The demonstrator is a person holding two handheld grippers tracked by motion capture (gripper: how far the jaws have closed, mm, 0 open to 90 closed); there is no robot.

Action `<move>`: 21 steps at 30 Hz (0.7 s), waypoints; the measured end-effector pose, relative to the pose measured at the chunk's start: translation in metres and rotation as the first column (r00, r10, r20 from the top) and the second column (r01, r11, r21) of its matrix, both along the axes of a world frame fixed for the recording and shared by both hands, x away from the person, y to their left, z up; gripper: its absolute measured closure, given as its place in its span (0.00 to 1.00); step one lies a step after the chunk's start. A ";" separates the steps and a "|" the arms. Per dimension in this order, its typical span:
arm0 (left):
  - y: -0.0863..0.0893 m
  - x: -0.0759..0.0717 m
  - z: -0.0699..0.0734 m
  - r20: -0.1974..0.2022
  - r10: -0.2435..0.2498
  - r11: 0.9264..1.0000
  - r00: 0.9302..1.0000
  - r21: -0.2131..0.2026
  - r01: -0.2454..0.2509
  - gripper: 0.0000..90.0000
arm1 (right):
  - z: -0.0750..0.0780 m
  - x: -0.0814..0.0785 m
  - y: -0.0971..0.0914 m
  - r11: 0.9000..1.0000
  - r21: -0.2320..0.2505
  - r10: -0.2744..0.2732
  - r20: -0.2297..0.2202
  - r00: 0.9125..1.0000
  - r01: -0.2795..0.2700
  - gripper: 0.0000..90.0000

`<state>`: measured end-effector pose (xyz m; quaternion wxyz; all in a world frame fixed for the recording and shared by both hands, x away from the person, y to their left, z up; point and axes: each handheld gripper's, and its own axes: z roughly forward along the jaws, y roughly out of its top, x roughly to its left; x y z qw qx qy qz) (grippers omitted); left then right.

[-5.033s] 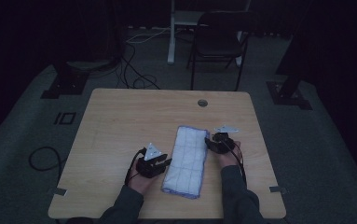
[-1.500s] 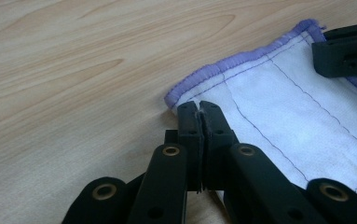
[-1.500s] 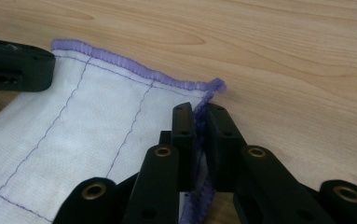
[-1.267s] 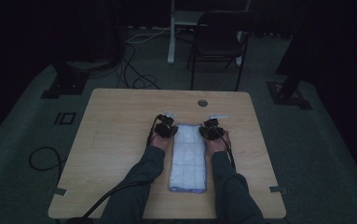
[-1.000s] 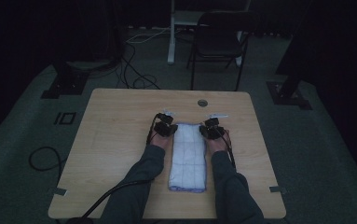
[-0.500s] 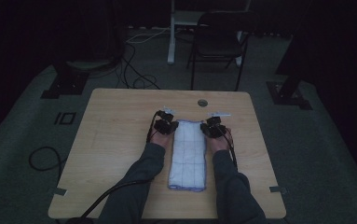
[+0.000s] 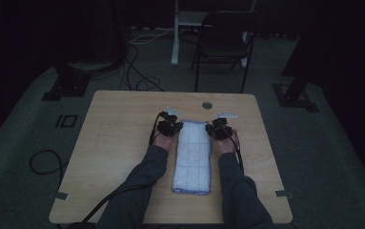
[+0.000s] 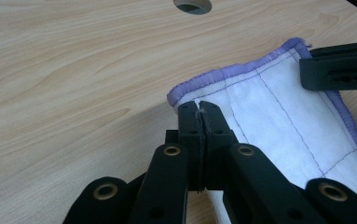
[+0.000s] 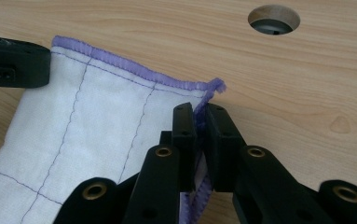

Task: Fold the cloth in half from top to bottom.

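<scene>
A: Wooden table [image 7: 123, 143], dim room: what has been altered?

B: Both hands have been brought from the sides of the folded cloth [image 7: 193, 157] to its far corners. The left gripper [image 8: 199, 109] and right gripper [image 9: 199, 112] are clenched on those corners, so another fold is judged imminent.

A: Any writing?

B: None can be read.

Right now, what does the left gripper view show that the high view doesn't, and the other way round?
Left gripper view: the left claw pinched shut on the cloth at its near corner, plus the purple stitched hem. High view: the whole folded cloth lying lengthwise between both forearms, the right claw at the other far corner, and the chair behind. Both show the table and its cable hole.
</scene>
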<state>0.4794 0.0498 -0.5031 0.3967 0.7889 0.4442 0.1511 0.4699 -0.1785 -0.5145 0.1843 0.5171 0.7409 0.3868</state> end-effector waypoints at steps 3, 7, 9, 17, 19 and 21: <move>0.001 0.000 0.002 0.005 -0.002 1.000 1.000 -0.001 0.002 0.99 | 0.002 0.000 0.000 1.000 0.002 0.001 0.007 1.000 -0.001 0.93; 0.002 0.000 0.006 0.014 -0.003 1.000 1.000 -0.005 0.003 0.99 | 0.006 0.000 0.000 1.000 0.007 0.002 0.015 1.000 -0.002 0.93; 0.002 -0.001 0.008 0.016 -0.003 1.000 1.000 -0.007 0.003 0.99 | 0.009 -0.001 0.000 1.000 0.007 0.003 0.022 1.000 -0.003 0.93; 0.003 -0.005 0.014 0.033 -0.008 1.000 0.999 -0.018 0.009 0.99 | 0.015 -0.005 0.001 1.000 0.015 0.009 0.040 0.999 -0.010 0.93; 0.004 -0.006 0.015 0.037 -0.007 1.000 0.999 -0.022 0.008 0.99 | 0.015 -0.005 0.001 1.000 0.015 0.011 0.042 0.999 -0.012 0.93; 0.005 -0.007 0.016 0.040 -0.010 1.000 0.999 -0.025 0.011 0.99 | 0.017 -0.006 0.000 1.000 0.017 0.012 0.044 0.999 -0.013 0.93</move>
